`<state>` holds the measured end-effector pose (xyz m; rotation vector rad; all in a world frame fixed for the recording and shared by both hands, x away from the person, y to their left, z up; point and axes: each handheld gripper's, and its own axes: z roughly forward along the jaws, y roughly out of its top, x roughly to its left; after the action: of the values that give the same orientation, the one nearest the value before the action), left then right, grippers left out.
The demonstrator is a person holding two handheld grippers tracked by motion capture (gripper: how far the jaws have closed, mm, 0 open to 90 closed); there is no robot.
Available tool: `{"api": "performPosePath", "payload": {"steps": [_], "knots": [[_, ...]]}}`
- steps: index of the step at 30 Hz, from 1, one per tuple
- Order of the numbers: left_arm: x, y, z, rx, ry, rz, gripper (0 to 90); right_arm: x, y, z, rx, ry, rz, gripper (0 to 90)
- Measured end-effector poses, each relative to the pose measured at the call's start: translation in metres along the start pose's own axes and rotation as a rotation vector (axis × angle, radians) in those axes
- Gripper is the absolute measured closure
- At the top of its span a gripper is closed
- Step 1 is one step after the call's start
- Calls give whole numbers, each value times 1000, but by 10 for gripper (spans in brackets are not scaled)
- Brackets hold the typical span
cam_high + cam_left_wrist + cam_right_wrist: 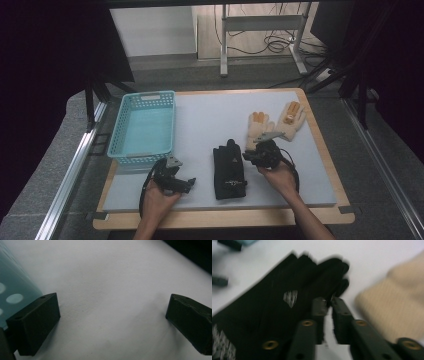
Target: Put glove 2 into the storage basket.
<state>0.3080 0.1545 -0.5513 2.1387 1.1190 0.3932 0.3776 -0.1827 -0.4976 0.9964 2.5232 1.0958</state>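
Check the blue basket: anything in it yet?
Empty. The high view shows the blue basket's bare floor; the black gloves and tan gloves lie on the mat.

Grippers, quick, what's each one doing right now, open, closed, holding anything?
Left gripper: open, empty, over the grey mat.
Right gripper: closed or nearly so, at the black glove's edge; a grip cannot be told.

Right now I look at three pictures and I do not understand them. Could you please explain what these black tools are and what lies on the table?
A person holds a hand tool with two black jaws in each hand. One camera looks down from above; two ride on the tools. The left gripper is open over the bare white mat, beside a blue basket. The right gripper, jaws nearly closed with nothing held, is at the black gloves. Beige gloves lie behind.
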Motion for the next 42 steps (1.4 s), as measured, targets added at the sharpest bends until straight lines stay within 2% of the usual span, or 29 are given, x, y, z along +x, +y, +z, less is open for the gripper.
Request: {"api": "performPosePath", "payload": {"steps": [2,4,5,6,8,9,12,13,19,29,34,37,42], "knots": [[0,0,0,0,-1,-1,0,1,-13,-2,15,31,-3,870],[0,0,0,0,0,-4,0,5,-24,-3,26,52,-10,879],[0,0,0,0,0,-4,0,5,-24,-3,26,52,-10,879],[1,0,0,0,-2,-3,0,9,-35,-6,29,73,-16,879],[1,0,0,0,-4,-5,0,11,-37,-6,28,77,-15,879],[2,0,-1,-1,-8,-7,0,17,-43,-6,29,93,-17,878],[3,0,-2,-2,-10,-5,14,26,-45,-1,35,111,-44,877],[4,-1,-4,11,15,-12,5,29,-44,0,30,113,-48,878],[15,-9,-14,18,66,-34,3,44,-36,11,38,134,-87,869],[23,-16,-18,-3,70,-26,0,62,-22,29,40,162,-122,846],[26,-19,-19,-7,59,-33,0,71,-13,39,42,153,-140,840],[30,-20,-20,0,46,-51,0,74,-9,45,40,150,-142,837],[30,-20,-19,1,48,-50,0,77,-2,54,31,143,-143,833]]}}
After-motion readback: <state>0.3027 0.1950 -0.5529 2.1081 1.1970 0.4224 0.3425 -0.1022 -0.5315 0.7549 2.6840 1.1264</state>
